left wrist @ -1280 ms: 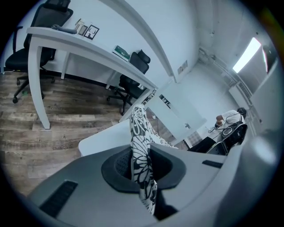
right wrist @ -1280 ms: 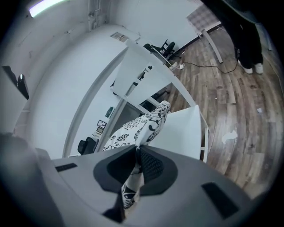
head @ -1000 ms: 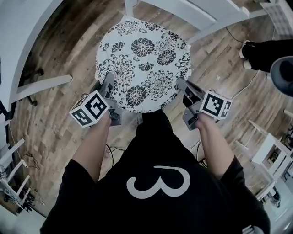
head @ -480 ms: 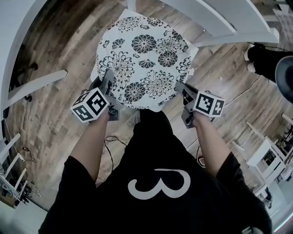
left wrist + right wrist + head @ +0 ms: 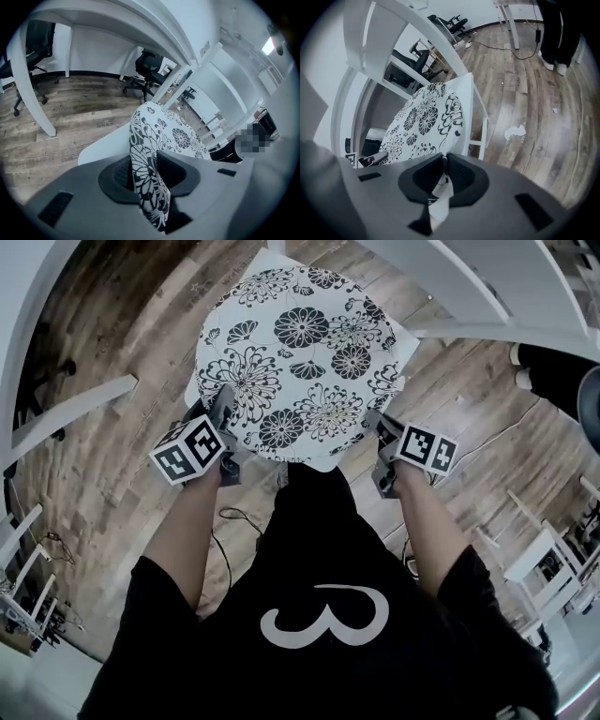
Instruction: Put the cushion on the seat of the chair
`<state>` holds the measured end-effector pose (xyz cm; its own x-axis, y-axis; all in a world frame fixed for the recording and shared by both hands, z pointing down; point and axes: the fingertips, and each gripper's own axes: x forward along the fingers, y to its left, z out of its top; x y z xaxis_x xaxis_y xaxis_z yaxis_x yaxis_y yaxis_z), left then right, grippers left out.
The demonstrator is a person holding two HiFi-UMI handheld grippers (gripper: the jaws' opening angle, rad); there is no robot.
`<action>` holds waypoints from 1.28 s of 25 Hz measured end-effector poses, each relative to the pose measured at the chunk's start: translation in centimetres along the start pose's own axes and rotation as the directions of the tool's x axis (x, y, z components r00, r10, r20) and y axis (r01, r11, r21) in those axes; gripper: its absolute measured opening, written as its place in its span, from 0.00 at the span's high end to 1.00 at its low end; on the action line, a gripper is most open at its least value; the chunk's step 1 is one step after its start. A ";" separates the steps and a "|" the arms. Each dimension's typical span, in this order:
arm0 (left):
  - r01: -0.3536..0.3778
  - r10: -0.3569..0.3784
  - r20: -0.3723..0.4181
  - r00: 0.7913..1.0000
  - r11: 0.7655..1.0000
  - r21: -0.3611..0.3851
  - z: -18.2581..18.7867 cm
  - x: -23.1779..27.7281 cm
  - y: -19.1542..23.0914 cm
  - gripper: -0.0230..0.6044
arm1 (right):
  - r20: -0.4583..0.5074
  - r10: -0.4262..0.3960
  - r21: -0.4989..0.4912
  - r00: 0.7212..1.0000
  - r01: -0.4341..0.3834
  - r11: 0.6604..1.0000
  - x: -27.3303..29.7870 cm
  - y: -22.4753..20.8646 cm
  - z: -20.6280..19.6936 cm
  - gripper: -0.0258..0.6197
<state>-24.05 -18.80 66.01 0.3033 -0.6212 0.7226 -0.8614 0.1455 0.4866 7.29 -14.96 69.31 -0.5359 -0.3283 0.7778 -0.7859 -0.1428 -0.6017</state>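
The round white cushion [image 5: 295, 362] with black flowers lies over the white chair's seat [image 5: 406, 337], whose corners stick out beside it. My left gripper [image 5: 223, 411] is at the cushion's near left edge. Its jaws are opening, and the thick patterned edge [image 5: 147, 183] still fills the gap between the pads. My right gripper [image 5: 377, 424] is at the near right edge, shut on a thin white flap [image 5: 440, 199] of the cushion's rim. From the right gripper view the cushion [image 5: 424, 119] rests above the seat's edge [image 5: 471, 105].
White chair-back rails [image 5: 450, 282] cross the top of the head view. A white table leg [image 5: 75, 413] stands at left. A person's dark shoes [image 5: 553, 371] are at right, near a white stool [image 5: 544, 559]. Cables [image 5: 230, 521] lie on the wood floor. Office chairs [image 5: 150, 63] stand farther off.
Both grippers have sunk with the cushion toward the seat. More of the seat's white corners now shows around the cushion.
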 end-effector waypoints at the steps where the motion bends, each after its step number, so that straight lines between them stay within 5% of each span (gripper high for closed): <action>1: -0.013 0.013 -0.009 1.000 1.000 0.012 -0.1 0.1 0.3 0.78 | -0.008 -0.009 -0.003 1.000 0.009 1.000 0.1 -0.2 0.0 0.91; 6: -0.113 0.116 -0.034 0.993 0.991 0.070 -0.6 0.6 2.1 0.63 | -0.037 -0.070 -0.050 0.997 0.068 0.996 0.2 -0.9 0.1 0.87; 9: -0.156 0.157 -0.013 0.988 0.985 0.068 -1.1 1.1 3.9 0.55 | -0.071 -0.092 -0.053 0.993 0.088 0.995 0.5 -1.2 -0.3 0.76; 14: -0.182 0.182 -0.017 0.983 0.983 -0.012 -0.7 0.1 4.8 0.48 | -0.051 -0.112 -0.071 0.992 0.109 0.992 0.5 -1.4 0.1 0.52; 19: -0.167 0.171 0.034 0.985 0.981 -0.103 -0.3 -3.2 6.3 0.45 | 0.003 -0.175 -0.135 0.985 0.174 0.975 -1.9 -2.5 0.1 0.46; 22: -0.101 0.107 0.047 0.993 0.989 -0.110 0.1 -5.8 5.3 0.45 | 0.097 -0.161 -0.153 0.982 0.174 0.973 -4.7 -1.3 1.7 0.46; 26: 0.077 -0.069 0.096 0.993 0.993 -0.092 1.4 -9.9 0.5 0.45 | 0.250 0.029 -0.292 0.968 0.047 0.955 -9.3 6.4 4.2 0.46; 29: 0.219 -0.212 0.129 0.969 0.975 -0.042 2.3 -15.4 -4.9 0.46 | 0.271 0.181 -0.405 0.945 -0.059 0.912 -14.1 13.5 2.5 0.51; 32: 0.364 -0.365 0.166 0.916 0.931 0.041 3.3 -22.2 -10.5 0.46 | 0.259 0.327 -0.531 0.909 -0.149 0.834 -19.6 20.5 -0.2 0.59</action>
<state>-23.04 -9.07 43.27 0.5247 -0.7500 0.4028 -0.7082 -0.1221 0.6953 1.64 -11.26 41.81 -0.6641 -0.5873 0.4627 -0.7397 0.4260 -0.5210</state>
